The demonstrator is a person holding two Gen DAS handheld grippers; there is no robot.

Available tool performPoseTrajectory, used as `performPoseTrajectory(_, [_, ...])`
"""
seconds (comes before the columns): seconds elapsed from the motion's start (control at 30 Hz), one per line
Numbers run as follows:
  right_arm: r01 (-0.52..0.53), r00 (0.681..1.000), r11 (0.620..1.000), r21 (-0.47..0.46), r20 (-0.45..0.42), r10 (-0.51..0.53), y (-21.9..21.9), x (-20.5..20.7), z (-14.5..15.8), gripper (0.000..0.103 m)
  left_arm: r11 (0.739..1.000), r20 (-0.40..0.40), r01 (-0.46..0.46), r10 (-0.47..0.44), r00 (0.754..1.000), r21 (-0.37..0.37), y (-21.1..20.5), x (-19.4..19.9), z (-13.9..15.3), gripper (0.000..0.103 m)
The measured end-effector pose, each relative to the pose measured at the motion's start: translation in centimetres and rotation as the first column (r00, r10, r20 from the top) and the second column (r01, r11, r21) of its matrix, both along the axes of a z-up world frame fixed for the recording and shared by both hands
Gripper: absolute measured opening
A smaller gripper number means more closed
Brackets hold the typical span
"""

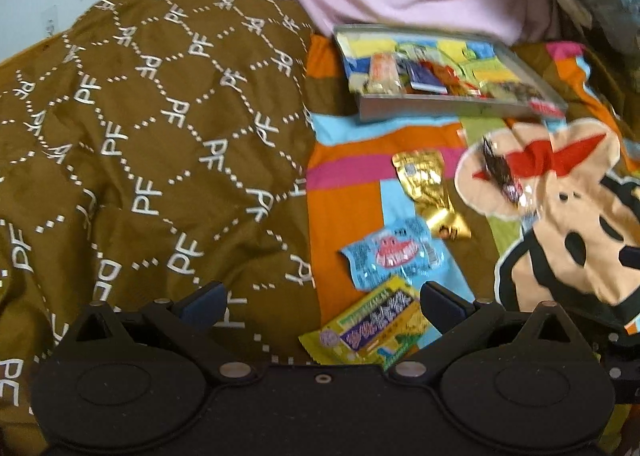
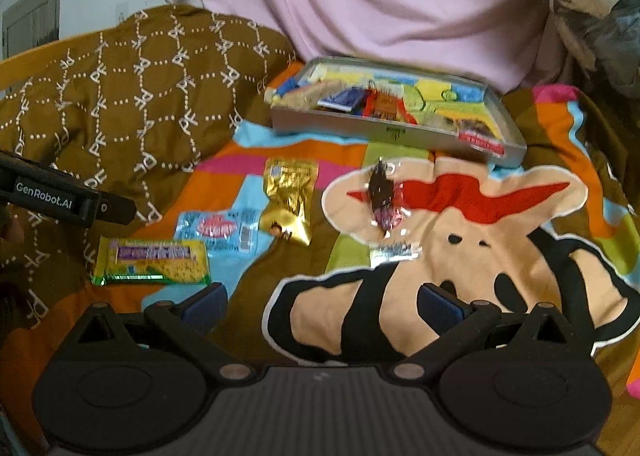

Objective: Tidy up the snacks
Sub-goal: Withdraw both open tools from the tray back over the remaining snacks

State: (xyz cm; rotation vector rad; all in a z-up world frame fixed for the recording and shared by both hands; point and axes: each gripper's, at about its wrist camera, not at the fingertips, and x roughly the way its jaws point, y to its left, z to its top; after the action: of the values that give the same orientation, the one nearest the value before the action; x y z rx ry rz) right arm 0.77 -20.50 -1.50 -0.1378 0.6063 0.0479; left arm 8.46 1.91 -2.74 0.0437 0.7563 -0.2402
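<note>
Far left, the brown quilt (image 2: 132, 95) rose in a big fold, its white "PF" lettering repeated across a dotted lattice, and its edge ran right down beside the snacks. In the right wrist view a black bar marked "GenRobot.AI" (image 2: 60, 197) poked in from the left edge, over the quilt.

The left gripper (image 1: 320, 302) hung low with its jaws spread wide and nothing between them. The yellow pack (image 1: 374, 326) lay just ahead of it, close to its right finger, purple band across the front, print too blurred to read. The quilt crowded that side; the open cloth lay to the right.

Next along, the blue pack (image 1: 394, 256) sat just beyond the yellow one, red lettering unreadable. The gold pack (image 1: 430, 191) lay crumpled, touching the blue one's far corner. All three rested on the striped sheet (image 2: 224, 165), well short of the tin.

The tin (image 2: 396, 135) sat at the back against the pink cloth (image 2: 360, 7), already holding several snacks, a red label on its near right corner.

The dark wrapper (image 2: 382, 195) lay alone on the cartoon monkey (image 2: 460, 256), with a foil scrap (image 2: 396, 250) just nearer. The right gripper (image 2: 322, 302) hovered above the monkey, jaws wide apart, empty, bare sheet all around it.
</note>
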Motion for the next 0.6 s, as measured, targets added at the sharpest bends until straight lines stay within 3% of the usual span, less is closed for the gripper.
performPoseTrajectory(0.6, [0.05,0.992,0.999,0.021,-0.119,-0.047,-0.1,1.9,-2.5,0.103,0.998,-0.062,0.031,-0.028,0.998,0.047,0.2,1.8,-1.6,0.102])
